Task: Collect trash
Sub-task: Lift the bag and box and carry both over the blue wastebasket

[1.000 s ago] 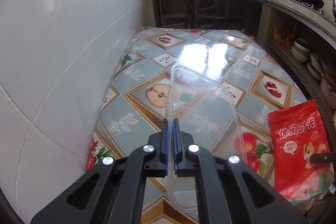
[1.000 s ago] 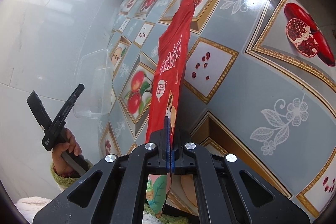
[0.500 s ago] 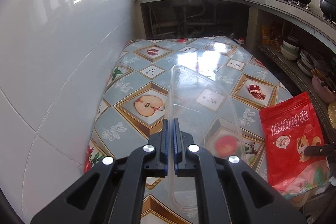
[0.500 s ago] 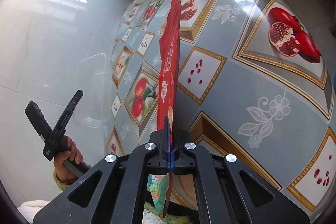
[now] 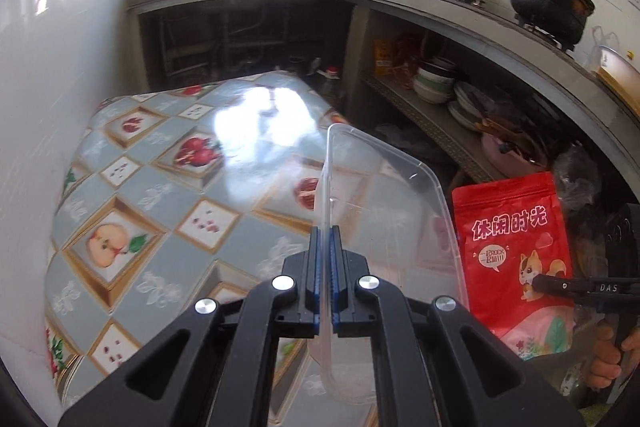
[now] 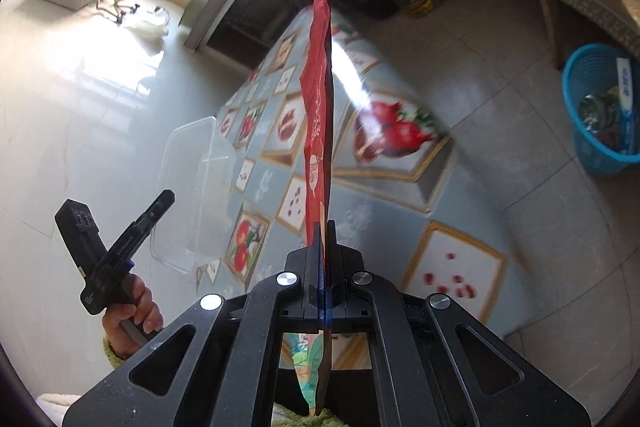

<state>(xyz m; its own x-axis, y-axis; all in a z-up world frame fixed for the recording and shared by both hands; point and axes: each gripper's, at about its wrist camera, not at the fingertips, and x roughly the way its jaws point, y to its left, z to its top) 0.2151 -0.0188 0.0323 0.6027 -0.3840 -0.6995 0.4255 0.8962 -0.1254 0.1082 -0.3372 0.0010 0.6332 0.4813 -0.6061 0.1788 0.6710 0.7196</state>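
My left gripper point(image 5: 325, 233) is shut on the rim of a clear plastic container point(image 5: 384, 219), held in the air over the fruit-patterned table point(image 5: 160, 187). My right gripper point(image 6: 323, 227) is shut on a red snack bag point(image 6: 318, 115), seen edge-on and standing up from the jaws. In the left wrist view that red snack bag point(image 5: 516, 251) shows its printed face at the right, with the right gripper point(image 5: 538, 283) clamped on its edge. The right wrist view shows the clear container point(image 6: 196, 187) at the left, above the hand point(image 6: 132, 319) holding the left gripper.
A blue mesh waste basket point(image 6: 600, 111) with rubbish in it stands on the tiled floor at the right, past the table's edge. A kitchen counter point(image 5: 440, 7) with pans runs behind, with a shelf of bowls and plates point(image 5: 440, 87) below. A white tiled wall point(image 5: 48, 107) borders the table's left side.
Both grippers, still holding their items, have drawn back from the table and swung right. The counter, shelves, floor and blue basket have come into view.
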